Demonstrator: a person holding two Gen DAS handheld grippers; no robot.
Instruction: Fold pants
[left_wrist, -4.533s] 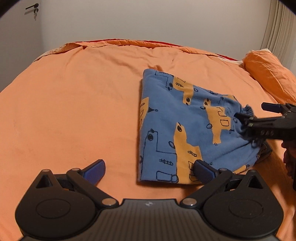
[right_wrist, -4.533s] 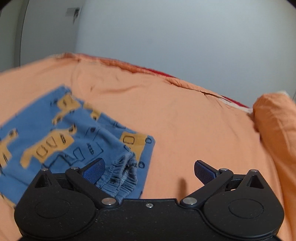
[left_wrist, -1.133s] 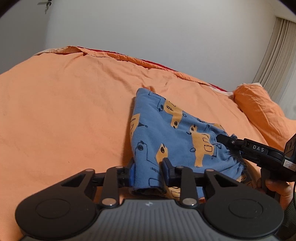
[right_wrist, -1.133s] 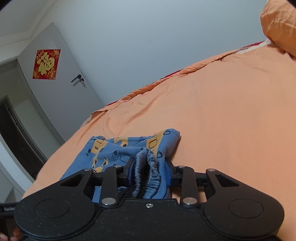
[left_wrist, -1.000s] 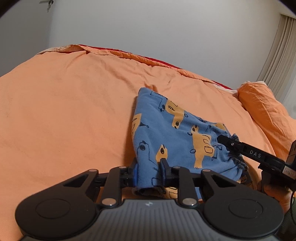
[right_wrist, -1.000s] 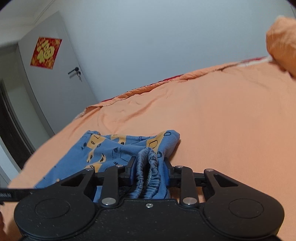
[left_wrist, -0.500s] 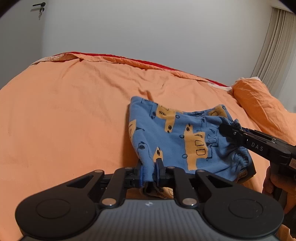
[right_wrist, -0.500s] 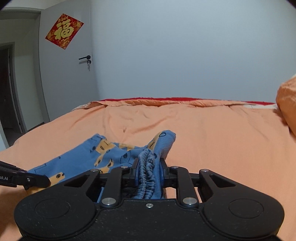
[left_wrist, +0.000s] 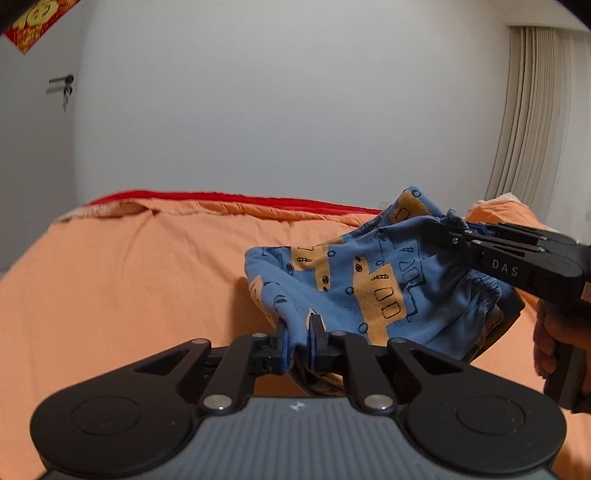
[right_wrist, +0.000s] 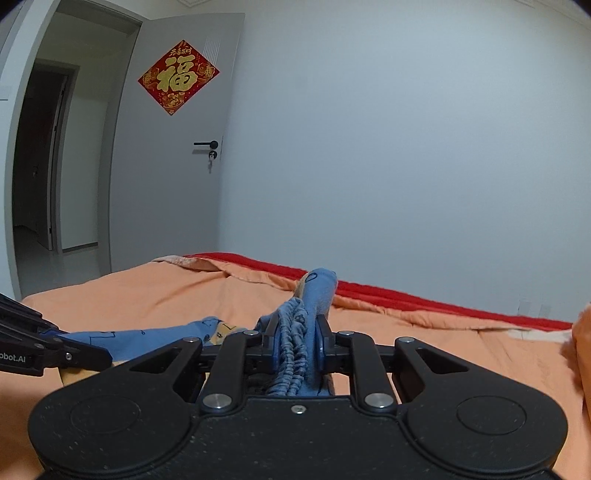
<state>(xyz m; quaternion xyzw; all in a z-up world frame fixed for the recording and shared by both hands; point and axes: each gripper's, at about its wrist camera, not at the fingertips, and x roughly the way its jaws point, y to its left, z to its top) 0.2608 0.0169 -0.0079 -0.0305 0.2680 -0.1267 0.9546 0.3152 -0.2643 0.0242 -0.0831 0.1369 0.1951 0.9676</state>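
Observation:
The blue pants (left_wrist: 369, 284) with orange truck prints hang lifted above the orange bed (left_wrist: 129, 280). My left gripper (left_wrist: 297, 334) is shut on a near edge of the folded cloth. My right gripper (right_wrist: 295, 332) is shut on the gathered elastic waistband (right_wrist: 293, 343); it also shows in the left wrist view (left_wrist: 439, 230), holding the pants' right side up. The far fold of the pants still droops toward the bed. The pants (right_wrist: 147, 338) stretch left toward the left gripper's body (right_wrist: 44, 354) in the right wrist view.
An orange pillow (left_wrist: 491, 218) lies at the bed's right. A red sheet edge (right_wrist: 406, 295) runs along the far side by the white wall. A grey door (right_wrist: 177, 155) with a red paper square stands open at left. Curtains (left_wrist: 535, 122) hang at right.
Both grippers closed on the pants and have raised them off the bed; in the last half second both tilted up and the waistband side rose higher.

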